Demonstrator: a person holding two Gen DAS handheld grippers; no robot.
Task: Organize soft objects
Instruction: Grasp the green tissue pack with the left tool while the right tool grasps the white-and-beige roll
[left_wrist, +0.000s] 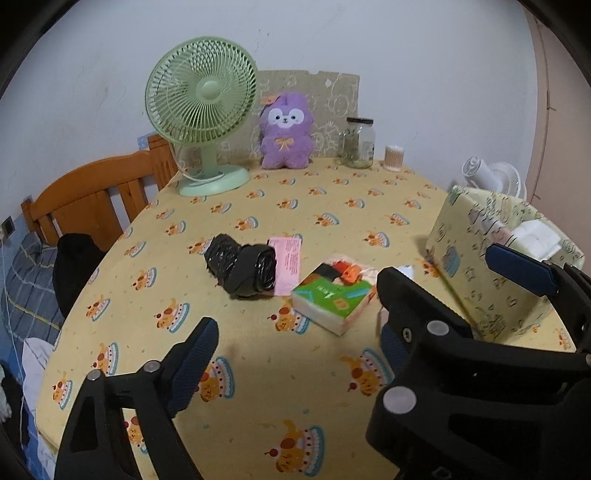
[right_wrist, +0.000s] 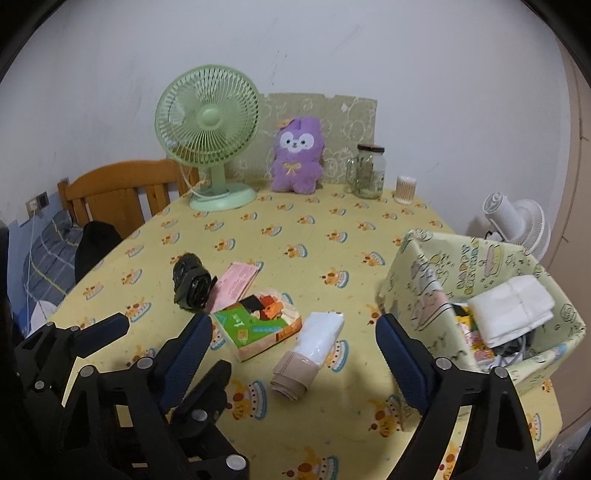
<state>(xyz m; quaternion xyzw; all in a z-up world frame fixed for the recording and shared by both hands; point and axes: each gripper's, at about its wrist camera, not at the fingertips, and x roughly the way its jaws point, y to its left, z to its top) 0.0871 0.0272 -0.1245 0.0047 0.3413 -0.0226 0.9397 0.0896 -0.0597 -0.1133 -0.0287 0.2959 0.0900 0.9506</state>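
Looking along the left tool (left_wrist: 295, 354), its jaws are spread and empty above the table (left_wrist: 258, 424), with the tissue pack (left_wrist: 332, 299) and black bag roll (left_wrist: 243, 267) just ahead.

In the right wrist view, the right tool (right_wrist: 291, 354) is spread too, empty, over a beige-and-white cloth roll (right_wrist: 310, 354) beside the patterned box (right_wrist: 424, 284).

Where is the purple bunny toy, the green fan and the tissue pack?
purple plush toy (right_wrist: 297, 157), right wrist view, on its belly.
green fan (right_wrist: 208, 116), right wrist view, on its hub.
tissue pack (left_wrist: 334, 295), left wrist view, on its top face.
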